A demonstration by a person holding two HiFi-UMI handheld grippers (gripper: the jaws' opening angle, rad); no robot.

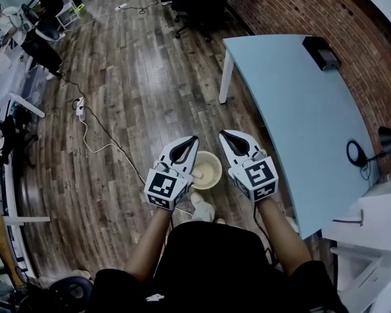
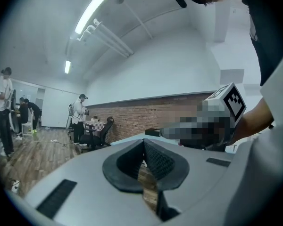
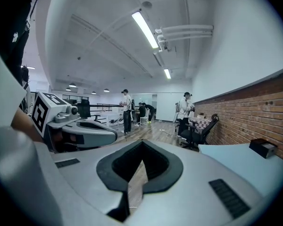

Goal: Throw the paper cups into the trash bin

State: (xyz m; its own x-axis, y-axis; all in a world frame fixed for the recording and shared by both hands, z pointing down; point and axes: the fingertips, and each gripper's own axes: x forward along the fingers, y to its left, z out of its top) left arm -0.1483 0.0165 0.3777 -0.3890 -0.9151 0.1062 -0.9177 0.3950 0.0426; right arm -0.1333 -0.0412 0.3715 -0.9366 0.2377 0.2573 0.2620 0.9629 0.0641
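In the head view a round cream trash bin (image 1: 212,175) stands on the wooden floor just ahead of the person's feet. Both grippers hover above it, side by side and pointing away from the person. My left gripper (image 1: 193,138) is over the bin's left rim, and its jaws (image 2: 143,141) meet at the tips with nothing between them. My right gripper (image 1: 223,134) is over the bin's right rim, also shut and empty (image 3: 142,143). I see no paper cup in any view.
A light blue table (image 1: 300,103) fills the right side, with a black box (image 1: 320,52) at its far end and a black cable loop (image 1: 356,152) nearer. Cables (image 1: 94,132) trail over the floor at left. Office chairs (image 1: 195,5) and people stand far off.
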